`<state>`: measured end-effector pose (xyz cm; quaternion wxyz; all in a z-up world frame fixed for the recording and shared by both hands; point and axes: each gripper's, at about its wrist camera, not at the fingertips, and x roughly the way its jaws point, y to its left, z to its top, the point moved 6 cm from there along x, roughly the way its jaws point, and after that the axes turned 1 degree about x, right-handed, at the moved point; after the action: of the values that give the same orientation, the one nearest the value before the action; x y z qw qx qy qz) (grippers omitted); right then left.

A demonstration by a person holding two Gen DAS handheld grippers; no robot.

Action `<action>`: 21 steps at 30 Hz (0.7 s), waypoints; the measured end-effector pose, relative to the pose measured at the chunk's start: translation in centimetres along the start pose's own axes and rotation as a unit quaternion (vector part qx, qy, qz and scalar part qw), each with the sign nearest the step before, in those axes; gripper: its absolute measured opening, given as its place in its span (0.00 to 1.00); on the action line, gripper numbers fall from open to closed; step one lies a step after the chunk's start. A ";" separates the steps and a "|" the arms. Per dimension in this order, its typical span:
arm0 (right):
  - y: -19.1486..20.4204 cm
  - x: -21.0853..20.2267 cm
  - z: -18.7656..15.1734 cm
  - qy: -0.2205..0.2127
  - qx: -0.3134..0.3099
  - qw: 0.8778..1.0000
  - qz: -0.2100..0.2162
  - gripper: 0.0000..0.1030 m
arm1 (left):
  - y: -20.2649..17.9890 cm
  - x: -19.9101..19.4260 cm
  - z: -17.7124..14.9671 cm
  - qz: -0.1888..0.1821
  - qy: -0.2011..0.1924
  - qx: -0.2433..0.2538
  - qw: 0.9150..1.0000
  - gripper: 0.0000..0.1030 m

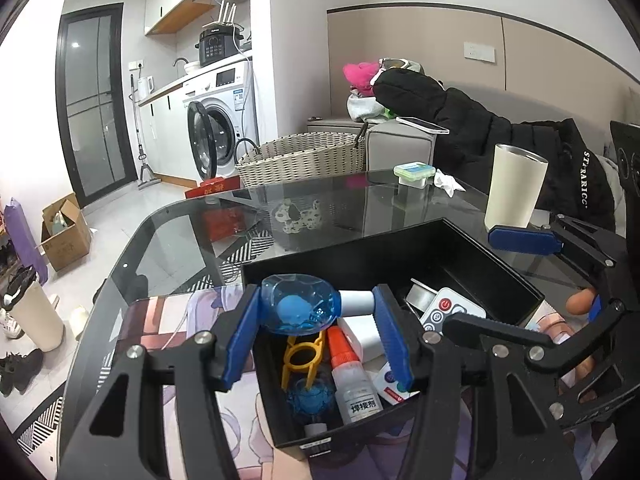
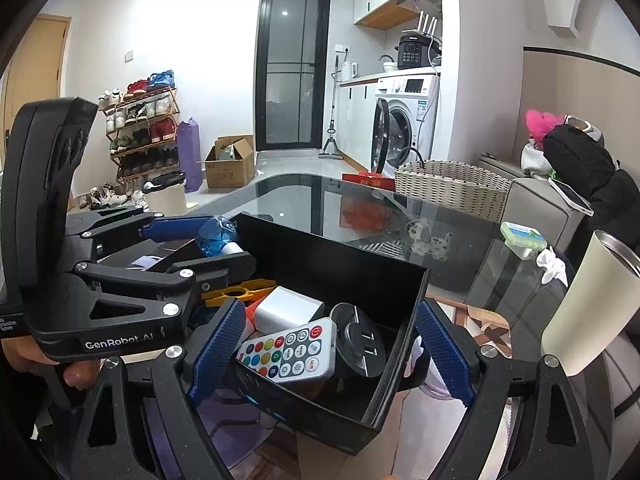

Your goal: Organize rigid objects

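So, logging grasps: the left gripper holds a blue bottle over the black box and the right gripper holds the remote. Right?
Not quite: in the right wrist view the right gripper is open around the black box; the remote lies inside. The left gripper does hold the blue bottle.

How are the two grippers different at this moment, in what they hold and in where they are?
The left gripper is shut on the blue bottle, while the right gripper is open and holds nothing. The left gripper carries its bottle above one end of the black box, over the glue bottle; the right gripper has its fingers spread on either side of the other end, near the remote control. Both have black frames and blue finger pads.
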<state>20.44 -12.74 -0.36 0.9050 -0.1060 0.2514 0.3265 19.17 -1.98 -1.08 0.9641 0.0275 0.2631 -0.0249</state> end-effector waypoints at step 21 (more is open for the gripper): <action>-1.1 -4.6 -0.2 -0.033 0.036 0.999 -0.025 0.99 | 1.3 -5.0 -0.2 0.004 -0.039 -0.035 0.999 1.00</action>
<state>18.03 -16.07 1.94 0.9237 -0.0691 0.2303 0.2982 14.82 -0.48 1.37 0.9740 -0.0063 0.2260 -0.0130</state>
